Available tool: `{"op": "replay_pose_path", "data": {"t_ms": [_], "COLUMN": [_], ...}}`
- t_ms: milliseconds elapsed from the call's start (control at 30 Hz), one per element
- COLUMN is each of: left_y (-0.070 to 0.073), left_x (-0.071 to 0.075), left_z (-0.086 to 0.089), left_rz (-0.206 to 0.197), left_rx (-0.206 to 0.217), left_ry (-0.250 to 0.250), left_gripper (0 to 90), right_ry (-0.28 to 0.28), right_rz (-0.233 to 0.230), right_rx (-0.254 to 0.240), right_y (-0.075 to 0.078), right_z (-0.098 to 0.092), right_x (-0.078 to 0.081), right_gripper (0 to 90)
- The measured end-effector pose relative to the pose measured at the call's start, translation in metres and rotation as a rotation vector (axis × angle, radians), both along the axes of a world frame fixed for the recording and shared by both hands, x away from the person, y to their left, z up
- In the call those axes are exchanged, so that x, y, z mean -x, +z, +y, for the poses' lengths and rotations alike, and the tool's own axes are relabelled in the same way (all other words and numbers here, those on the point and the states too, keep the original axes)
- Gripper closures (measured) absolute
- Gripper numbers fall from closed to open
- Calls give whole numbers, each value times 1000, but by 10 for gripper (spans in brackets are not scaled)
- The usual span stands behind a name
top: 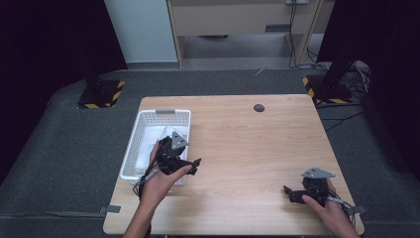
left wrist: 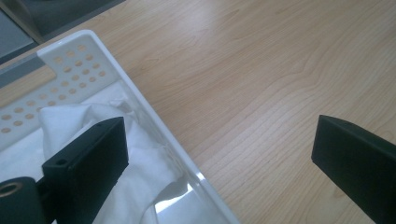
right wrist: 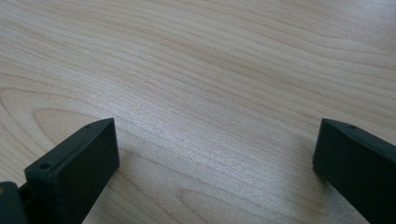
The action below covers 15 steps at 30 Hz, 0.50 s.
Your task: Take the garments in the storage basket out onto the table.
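Left gripper (top: 194, 165), fingers wide, straddles the white perforated plastic basket's (left wrist: 154, 122) rim at nine o'clock; closing may snag it instead of the crumpled white cloth (left wrist: 140, 154), seemingly loose.

Left gripper (top: 190, 166) and right gripper (top: 292, 194), jaws wide apart, seemingly both held low.

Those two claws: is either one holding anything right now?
No. The left claw is open above the basket rim, the right claw open over bare table.

The white cloth (left wrist: 140, 154) runs under the near jaw and off the lower edge — the basket (left wrist: 70, 60) is cut off too, its far side out of frame.
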<state>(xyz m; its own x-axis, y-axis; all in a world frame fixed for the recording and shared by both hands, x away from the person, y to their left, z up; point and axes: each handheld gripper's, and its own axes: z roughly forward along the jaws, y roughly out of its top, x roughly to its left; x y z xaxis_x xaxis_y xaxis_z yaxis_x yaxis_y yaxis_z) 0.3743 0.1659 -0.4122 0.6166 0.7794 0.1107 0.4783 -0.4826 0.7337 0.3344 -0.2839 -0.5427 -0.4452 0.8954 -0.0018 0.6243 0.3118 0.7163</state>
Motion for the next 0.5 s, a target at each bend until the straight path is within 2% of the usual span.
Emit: {"op": "replay_pose_path", "data": {"t_ms": [500], "left_y": [8], "left_x": [-10], "left_z": [21], "left_rz": [-14], "left_rx": [-11], "left_ry": [38], "left_gripper": [39], "right_ry": [0], "right_rz": [0], "right_rx": [0], "right_y": [0], "right_z": [0], "right_x": [0], "right_gripper": [4]}}
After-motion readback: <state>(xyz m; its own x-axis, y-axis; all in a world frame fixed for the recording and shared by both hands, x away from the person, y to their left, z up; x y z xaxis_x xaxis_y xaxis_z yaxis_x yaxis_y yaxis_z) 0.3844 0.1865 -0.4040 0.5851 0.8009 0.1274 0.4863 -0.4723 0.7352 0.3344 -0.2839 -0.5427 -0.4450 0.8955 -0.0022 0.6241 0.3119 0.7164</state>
